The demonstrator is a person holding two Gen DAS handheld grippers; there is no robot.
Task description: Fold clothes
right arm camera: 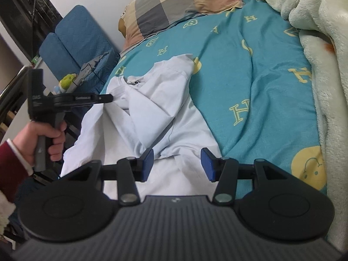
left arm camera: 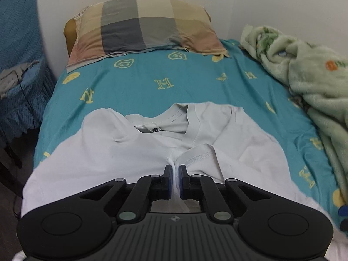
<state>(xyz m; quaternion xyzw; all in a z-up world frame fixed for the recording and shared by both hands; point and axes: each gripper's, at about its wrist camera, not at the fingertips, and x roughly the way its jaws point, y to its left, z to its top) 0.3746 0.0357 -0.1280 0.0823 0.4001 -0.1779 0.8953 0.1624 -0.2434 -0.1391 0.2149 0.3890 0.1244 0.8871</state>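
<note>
Left tool pinched almost fully closed on a fold of the white T-shirt, cloth bunched between the blue pads. Right tool halfway open, holding nothing, poised just above the shirt's lower part. Shirt spread on the bed atop a teal sheet, collar toward the checked pillow, one sleeve folded inward, fabric rumpled. Green fleece blanket heaped along the bed's edge. No containers visible.
</note>
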